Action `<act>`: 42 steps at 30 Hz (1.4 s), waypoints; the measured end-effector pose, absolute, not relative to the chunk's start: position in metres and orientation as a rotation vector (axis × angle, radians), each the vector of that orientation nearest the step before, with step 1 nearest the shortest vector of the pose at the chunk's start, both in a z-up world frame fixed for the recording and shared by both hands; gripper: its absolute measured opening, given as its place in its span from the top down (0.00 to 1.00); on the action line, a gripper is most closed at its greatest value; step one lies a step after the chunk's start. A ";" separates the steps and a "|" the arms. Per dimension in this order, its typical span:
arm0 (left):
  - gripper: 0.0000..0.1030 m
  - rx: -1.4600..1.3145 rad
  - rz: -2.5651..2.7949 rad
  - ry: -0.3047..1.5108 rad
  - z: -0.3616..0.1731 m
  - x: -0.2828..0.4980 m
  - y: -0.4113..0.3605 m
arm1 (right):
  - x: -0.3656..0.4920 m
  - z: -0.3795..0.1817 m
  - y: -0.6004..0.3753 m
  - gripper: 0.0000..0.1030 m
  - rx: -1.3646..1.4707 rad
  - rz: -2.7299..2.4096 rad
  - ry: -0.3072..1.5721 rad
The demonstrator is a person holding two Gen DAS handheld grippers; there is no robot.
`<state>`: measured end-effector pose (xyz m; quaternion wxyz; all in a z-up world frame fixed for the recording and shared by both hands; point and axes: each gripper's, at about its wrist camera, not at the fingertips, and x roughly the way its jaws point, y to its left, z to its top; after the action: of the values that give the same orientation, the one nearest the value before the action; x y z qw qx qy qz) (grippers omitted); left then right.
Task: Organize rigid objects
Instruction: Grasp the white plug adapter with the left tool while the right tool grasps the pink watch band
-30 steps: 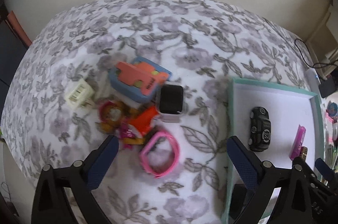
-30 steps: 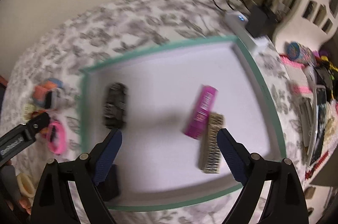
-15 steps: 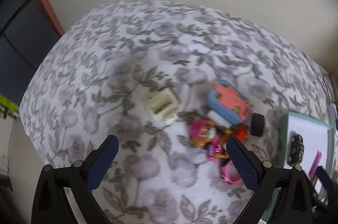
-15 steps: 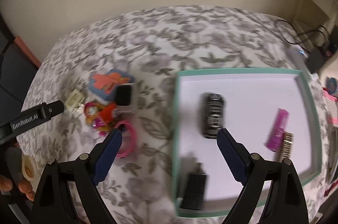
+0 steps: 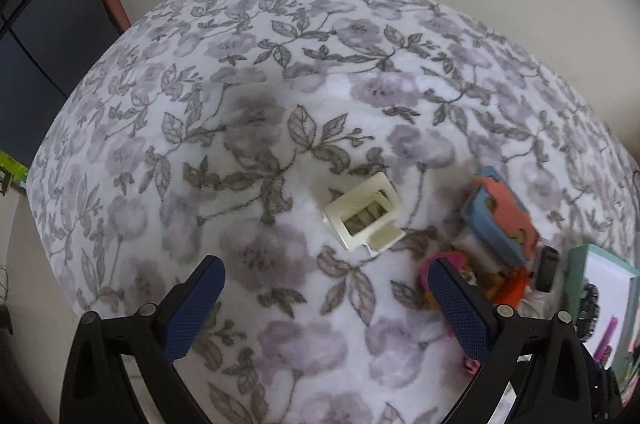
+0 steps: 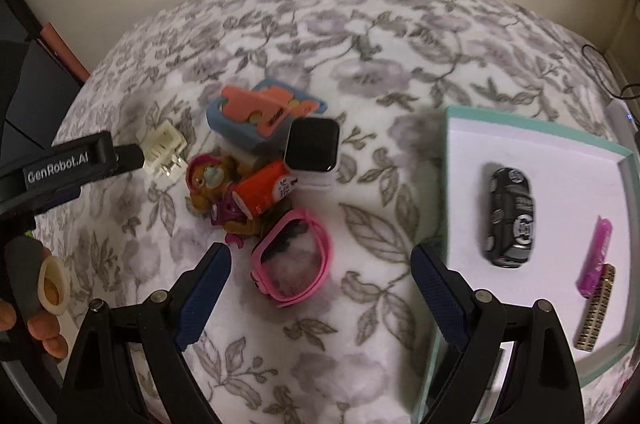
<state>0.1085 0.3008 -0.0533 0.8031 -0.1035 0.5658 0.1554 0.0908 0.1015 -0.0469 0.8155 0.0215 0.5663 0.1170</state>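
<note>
Left gripper [image 5: 326, 280] hangs with fingers spread, cream plug [image 5: 363, 216] at 12 o'clock (untouched). Right gripper [image 6: 320, 272] gapes over the pink watch [image 6: 292, 260].

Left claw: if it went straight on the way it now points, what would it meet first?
Most likely the cream plastic connector, which lies alone on the floral cloth just beyond the open left claw and roughly centred between its fingers. Depth is uncertain, so it might touch the cloth first.
</note>
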 end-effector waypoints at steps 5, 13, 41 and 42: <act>0.06 -0.226 0.332 1.237 -0.075 0.121 0.308 | 0.094 -0.063 0.110 0.11 0.025 0.252 1.249; 0.08 -0.180 0.276 1.201 -0.083 0.136 0.300 | 0.098 -0.081 0.116 0.11 0.008 0.249 1.298; 0.39 -0.119 0.186 1.131 -0.082 0.148 0.283 | 0.094 -0.078 0.126 0.46 0.001 0.305 1.303; 0.39 -0.121 0.187 1.133 -0.082 0.148 0.282 | 0.094 -0.077 0.127 0.46 -0.006 0.302 1.302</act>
<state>0.1481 0.2824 -0.0817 0.8380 -0.0570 0.5355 0.0883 0.0938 0.1265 -0.0774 0.7850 -0.0030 0.6035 0.1401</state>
